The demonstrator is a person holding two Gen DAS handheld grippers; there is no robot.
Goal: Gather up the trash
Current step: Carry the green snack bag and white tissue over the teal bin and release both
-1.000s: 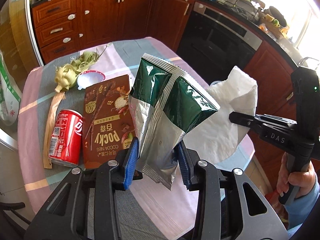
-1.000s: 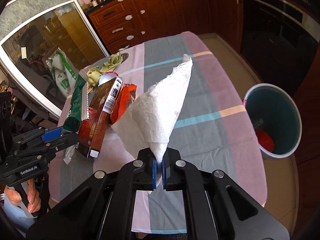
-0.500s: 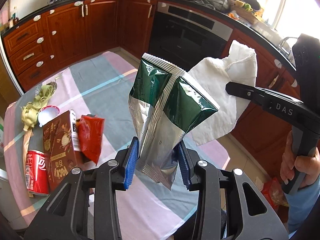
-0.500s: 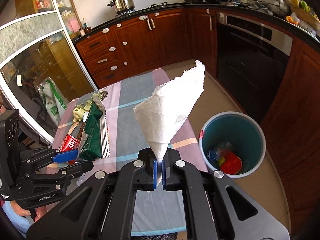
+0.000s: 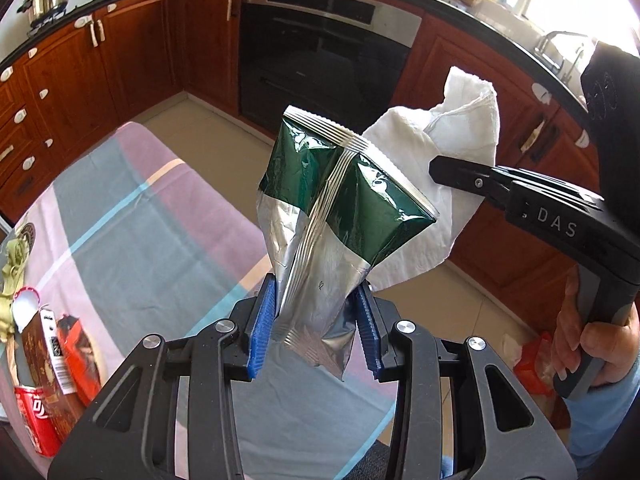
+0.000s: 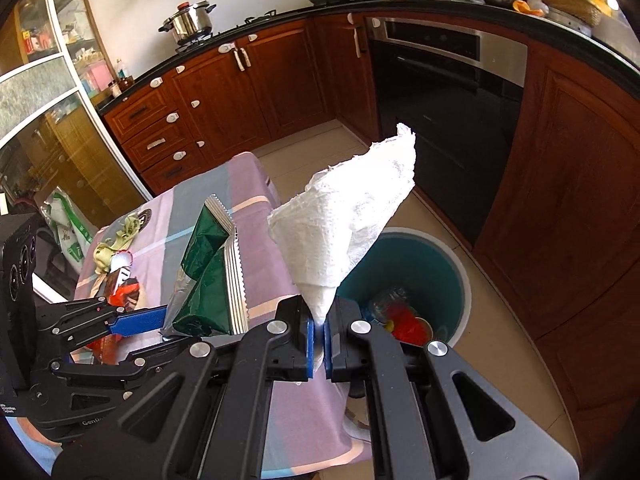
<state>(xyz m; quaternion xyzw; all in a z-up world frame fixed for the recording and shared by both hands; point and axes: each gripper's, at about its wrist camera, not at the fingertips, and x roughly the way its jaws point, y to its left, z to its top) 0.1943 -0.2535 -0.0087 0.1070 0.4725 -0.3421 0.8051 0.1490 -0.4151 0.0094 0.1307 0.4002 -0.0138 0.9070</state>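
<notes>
My left gripper (image 5: pixel 316 328) is shut on a green and silver foil snack bag (image 5: pixel 332 216) and holds it upright above the table's right edge. It also shows in the right wrist view (image 6: pixel 212 276). My right gripper (image 6: pixel 316 336) is shut on a crumpled white paper towel (image 6: pixel 348 224), also seen in the left wrist view (image 5: pixel 440 160). The towel hangs just left of and above a teal trash bin (image 6: pixel 436 264) on the floor, which holds a bottle and red trash.
A table with a striped cloth (image 5: pixel 132 240) carries a red cola can (image 5: pixel 34 416), a brown Pocky box (image 5: pixel 48 360), a red wrapper (image 5: pixel 78 356), a white lid (image 5: pixel 24 308) and pale green peelings (image 5: pixel 12 256). Wooden cabinets and an oven (image 6: pixel 444 112) ring the floor.
Both grippers have swung right, away from the table's trash pile, carrying the foil bag and paper towel. The trash bin has come closer under the right gripper.
</notes>
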